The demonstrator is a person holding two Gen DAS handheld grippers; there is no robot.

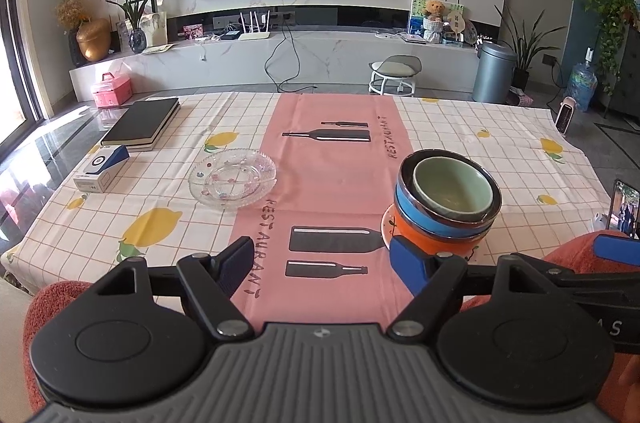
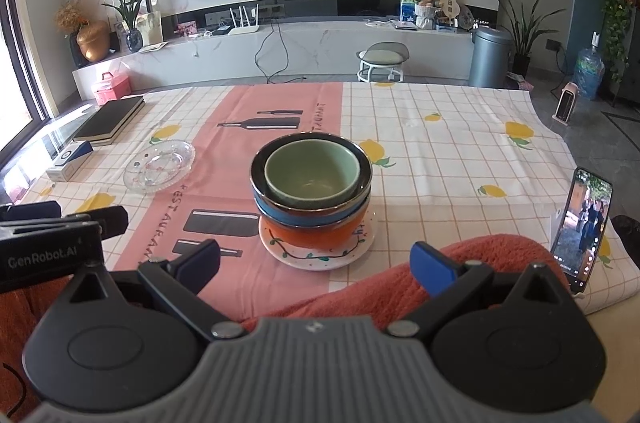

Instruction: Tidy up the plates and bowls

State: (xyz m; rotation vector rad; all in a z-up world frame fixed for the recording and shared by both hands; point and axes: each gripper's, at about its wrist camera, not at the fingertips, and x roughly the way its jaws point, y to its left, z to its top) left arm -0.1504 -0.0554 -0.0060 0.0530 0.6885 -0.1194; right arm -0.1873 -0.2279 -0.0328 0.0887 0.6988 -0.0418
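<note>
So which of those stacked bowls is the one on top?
The pale green bowl. It nests inside the blue bowl, which sits in the orange bowl on the white plate.

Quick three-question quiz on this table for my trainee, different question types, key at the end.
1. True or false: the green bowl sits innermost in the stack.
2. What does the orange bowl rest on? A) white plate B) glass dish C) black notebook
3. Fill in: both the left gripper and right gripper are ____.
Key: 1 true; 2 A; 3 open.
</note>
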